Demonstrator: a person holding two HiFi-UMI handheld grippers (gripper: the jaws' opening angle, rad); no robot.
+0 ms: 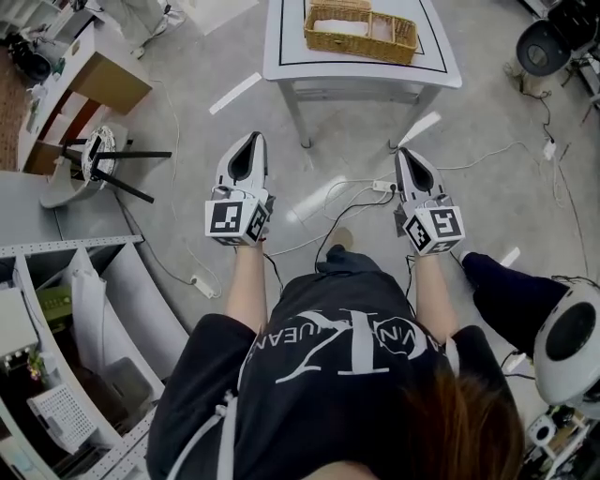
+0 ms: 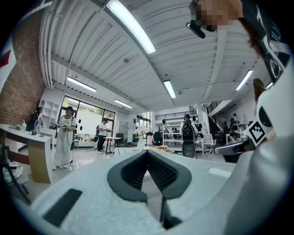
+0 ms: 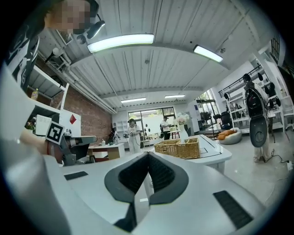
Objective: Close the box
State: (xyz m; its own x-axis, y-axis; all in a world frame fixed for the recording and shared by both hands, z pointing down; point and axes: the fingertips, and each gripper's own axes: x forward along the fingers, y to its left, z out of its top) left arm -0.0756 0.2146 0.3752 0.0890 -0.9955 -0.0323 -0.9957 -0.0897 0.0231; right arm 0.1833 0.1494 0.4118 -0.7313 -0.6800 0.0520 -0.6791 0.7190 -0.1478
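A wicker box [image 1: 361, 28] stands on a white table [image 1: 291, 47] ahead of me, its top open with something white inside. In the right gripper view the wicker box [image 3: 179, 148] sits on the table's [image 3: 211, 155] near end. My left gripper [image 1: 253, 139] is held in the air at waist height, well short of the table, its jaws shut and empty. The right gripper [image 1: 405, 152] hangs level with it, also shut on nothing. In each gripper view the dark pads [image 2: 147, 152] [image 3: 148, 154] meet at their tips.
Cables [image 1: 356, 197] and a power strip [image 1: 202, 281] lie on the grey floor between me and the table. A toppled stool [image 1: 98, 159] lies at the left, and shelving [image 1: 56, 375] stands at the lower left. A white round machine [image 1: 572, 342] stands at the right. People [image 3: 134, 135] stand far off.
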